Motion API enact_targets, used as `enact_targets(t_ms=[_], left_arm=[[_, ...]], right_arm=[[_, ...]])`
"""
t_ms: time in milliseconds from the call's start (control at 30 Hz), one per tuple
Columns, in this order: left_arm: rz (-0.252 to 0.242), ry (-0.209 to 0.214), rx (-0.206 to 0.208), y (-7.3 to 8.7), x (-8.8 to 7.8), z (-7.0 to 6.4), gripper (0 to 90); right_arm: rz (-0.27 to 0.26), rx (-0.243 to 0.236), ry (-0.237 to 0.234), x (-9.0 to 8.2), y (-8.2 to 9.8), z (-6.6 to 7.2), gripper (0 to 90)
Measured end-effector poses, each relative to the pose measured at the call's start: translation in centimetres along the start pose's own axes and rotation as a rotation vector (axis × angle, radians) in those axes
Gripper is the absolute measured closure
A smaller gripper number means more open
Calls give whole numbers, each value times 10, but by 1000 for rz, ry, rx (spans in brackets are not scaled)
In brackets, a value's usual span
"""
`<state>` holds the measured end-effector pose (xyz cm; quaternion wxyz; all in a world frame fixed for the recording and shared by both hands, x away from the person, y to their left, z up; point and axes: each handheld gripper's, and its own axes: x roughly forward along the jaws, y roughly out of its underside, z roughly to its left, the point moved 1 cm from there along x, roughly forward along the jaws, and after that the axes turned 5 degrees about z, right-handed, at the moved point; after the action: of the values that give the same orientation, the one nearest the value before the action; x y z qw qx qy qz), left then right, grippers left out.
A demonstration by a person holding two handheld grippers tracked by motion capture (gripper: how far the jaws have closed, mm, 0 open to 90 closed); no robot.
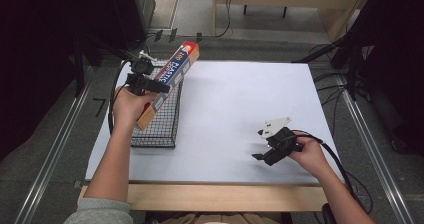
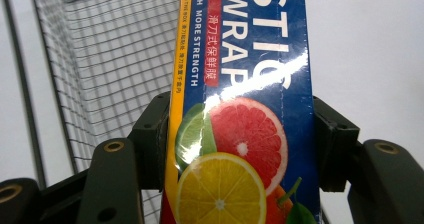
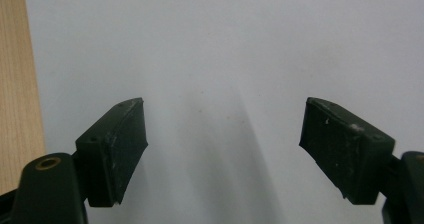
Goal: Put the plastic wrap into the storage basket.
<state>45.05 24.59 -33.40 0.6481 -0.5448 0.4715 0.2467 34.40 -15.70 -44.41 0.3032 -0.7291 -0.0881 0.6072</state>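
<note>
White sheet on the table (image 1: pixel 240 114), wood edge nearest me; at 4 o'clock my right gripper (image 1: pixel 265 151) idles low with jaws spread wide, nothing between them. At 10 o'clock my left gripper (image 1: pixel 155 86) is clamped across the plastic wrap box (image 1: pixel 170 81), held tilted over the wire basket (image 1: pixel 165 129). Judgement: pick done, box not yet resting in the basket; lowering and release remain.

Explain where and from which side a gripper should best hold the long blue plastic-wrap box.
Grip the long blue plastic-wrap box across its narrow width near the lower half, closing on its two long flat sides, as the left gripper does now. The box is long and slim and tilts over the black wire basket, so a crosswise hold probably controls it best.
</note>
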Motion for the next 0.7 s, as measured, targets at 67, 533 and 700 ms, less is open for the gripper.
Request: enact_targets(t_ms=[67, 533, 700], left_arm=[[-6, 1, -35, 1, 4, 6, 398], [33, -76, -146, 7, 18, 17, 396], [34, -65, -171, 6, 25, 15, 394]], right_arm=[[5, 0, 0, 0, 0, 0, 192], [16, -3, -6, 2, 0, 1, 192], [19, -10, -9, 3, 0, 1, 192]])
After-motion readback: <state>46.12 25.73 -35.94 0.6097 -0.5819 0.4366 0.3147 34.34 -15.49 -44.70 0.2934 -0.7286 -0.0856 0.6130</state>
